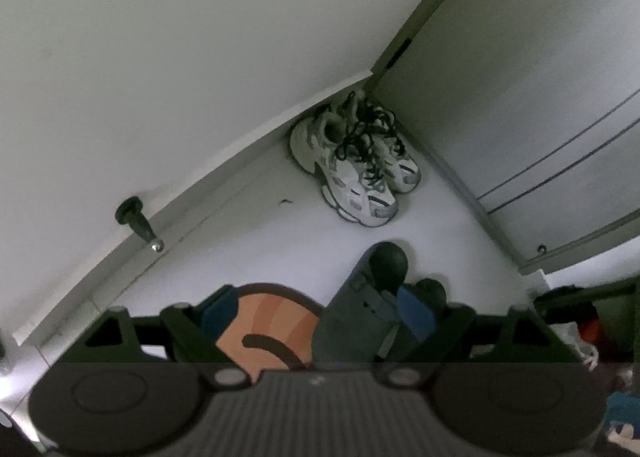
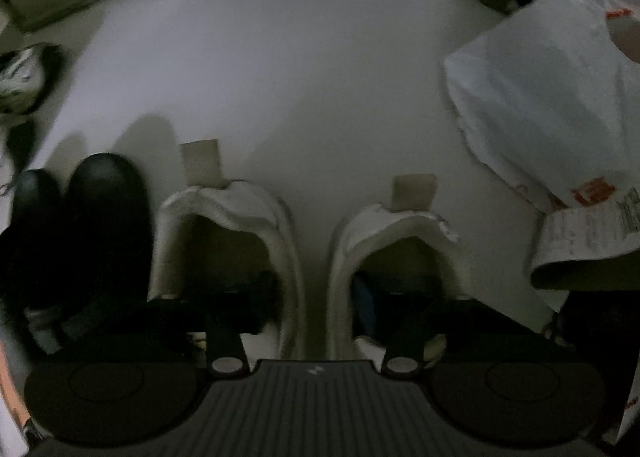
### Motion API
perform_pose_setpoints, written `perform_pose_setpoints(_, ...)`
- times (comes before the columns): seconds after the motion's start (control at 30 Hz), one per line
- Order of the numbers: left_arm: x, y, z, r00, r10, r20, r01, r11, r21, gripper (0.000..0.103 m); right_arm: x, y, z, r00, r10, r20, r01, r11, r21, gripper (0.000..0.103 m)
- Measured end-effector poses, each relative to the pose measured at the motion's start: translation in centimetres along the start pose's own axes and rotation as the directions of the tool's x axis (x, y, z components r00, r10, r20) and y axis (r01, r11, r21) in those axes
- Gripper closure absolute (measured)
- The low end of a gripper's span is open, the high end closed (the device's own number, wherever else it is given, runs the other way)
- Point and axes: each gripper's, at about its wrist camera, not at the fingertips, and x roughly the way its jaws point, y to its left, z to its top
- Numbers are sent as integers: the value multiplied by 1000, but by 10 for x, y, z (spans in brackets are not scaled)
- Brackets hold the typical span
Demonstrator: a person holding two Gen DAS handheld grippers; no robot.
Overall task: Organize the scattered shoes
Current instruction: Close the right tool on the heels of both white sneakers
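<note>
In the left wrist view a pair of white sneakers with black laces [image 1: 356, 161] stands in the corner by the wall. My left gripper [image 1: 320, 321] is open, with a dark blue-grey clog [image 1: 360, 309] and an orange mat [image 1: 268, 329] between its blue-padded fingers; a second dark clog [image 1: 432, 293] lies beside it. In the right wrist view my right gripper [image 2: 316, 297] is open, one finger inside each of two white shoes [image 2: 228, 233] [image 2: 400, 237] standing side by side, heels away. The black clogs [image 2: 92, 217] sit to their left.
A black door stopper [image 1: 134, 219] sticks out of the baseboard at left. A cabinet or door [image 1: 540, 117] closes the corner on the right. A white plastic bag [image 2: 552, 105] with a receipt lies right of the white shoes. A sneaker toe [image 2: 20, 81] shows far left.
</note>
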Motion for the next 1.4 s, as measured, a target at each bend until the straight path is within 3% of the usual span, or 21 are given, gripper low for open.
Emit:
perform_pose_setpoints(0.2, 2, 0, -1, 1000, -16, -14, 16, 1000, -9, 15, 12, 3, -1, 999, -17, -31, 18, 1000, 16, 60)
perform_pose_setpoints(0.27, 2, 0, -1, 1000, -20, -14, 20, 1000, -11, 15, 17, 5, 0, 997, -42, -58, 43, 999, 15, 73)
perform_pose_setpoints(0.33, 2, 0, 0, 1000, -22, -9, 22, 1000, -3, 15, 17, 10, 0, 997, -60, -51, 59, 998, -16, 77)
perform_pose_setpoints(0.6, 3, 9, 1, 1000, -10, -16, 10, 1000, -26, 15, -33, -5, -23, 998, 30, 57, -26, 997, -73, 79)
perform_pose_setpoints(0.7, 4, 10, 2, 1000, -7, -17, 7, 999, -37, 15, -56, -9, -41, 992, 54, 117, -37, 989, -141, 79)
perform_pose_setpoints(0.9, 7, 0, -2, 1000, -4, -18, 3, 1000, -16, 15, -92, -17, -69, 977, 124, 176, -98, 984, -151, 80)
perform_pose_setpoints(1.17, 14, -20, -4, 999, -3, -34, 4, 1000, 30, 15, -134, -34, -117, 950, 120, 290, -94, 990, -104, 80)
perform_pose_setpoints(1.4, 19, -38, -7, 999, -11, -44, 15, 996, 86, 15, -167, -42, -153, 946, 91, 311, -56, 991, -119, 81)
